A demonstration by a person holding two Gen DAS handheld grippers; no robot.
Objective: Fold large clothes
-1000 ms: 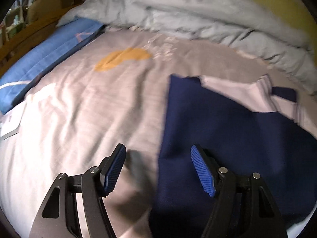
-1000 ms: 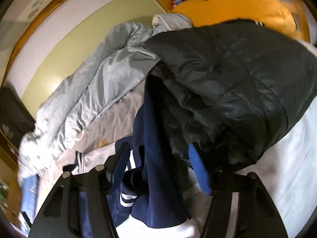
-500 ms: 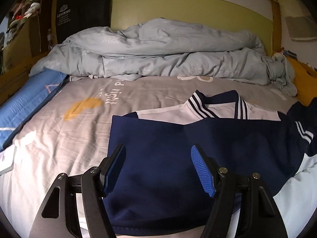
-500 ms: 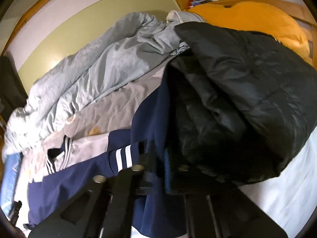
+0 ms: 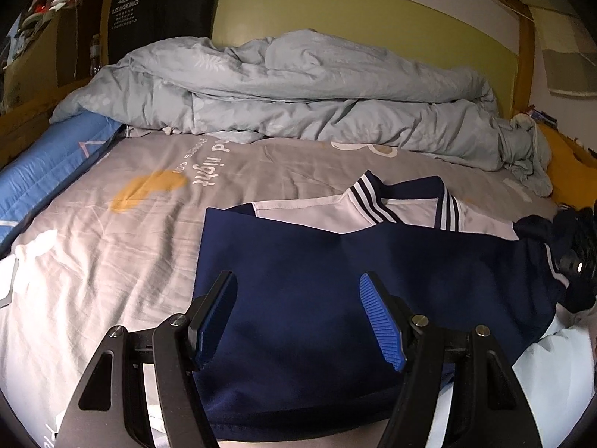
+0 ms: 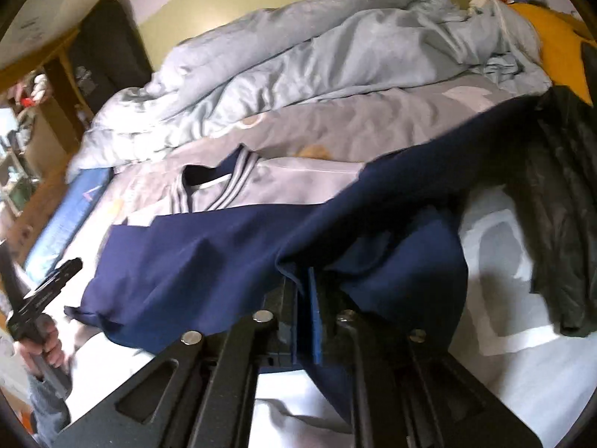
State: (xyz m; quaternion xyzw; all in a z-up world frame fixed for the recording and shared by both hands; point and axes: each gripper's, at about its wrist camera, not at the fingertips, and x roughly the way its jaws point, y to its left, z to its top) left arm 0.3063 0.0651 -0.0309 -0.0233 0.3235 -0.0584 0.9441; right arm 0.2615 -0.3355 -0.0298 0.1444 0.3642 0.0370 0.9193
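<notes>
A navy and white jacket with a striped collar lies spread on the bed. My left gripper is open and empty, hovering over the jacket's near hem. My right gripper is shut on the navy jacket fabric, which drapes over its fingers and is lifted on the right side. The right gripper also shows at the right edge of the left wrist view, and the left gripper at the left edge of the right wrist view.
A crumpled grey duvet lies along the headboard. A blue pillow lies at the left. A black padded jacket lies at the right of the bed, by an orange cushion. The grey sheet is printed.
My right gripper has closed on the navy jacket and pulled it out from under the black padded jacket, moving left. My left gripper has tilted up and shifted over the hem.
</notes>
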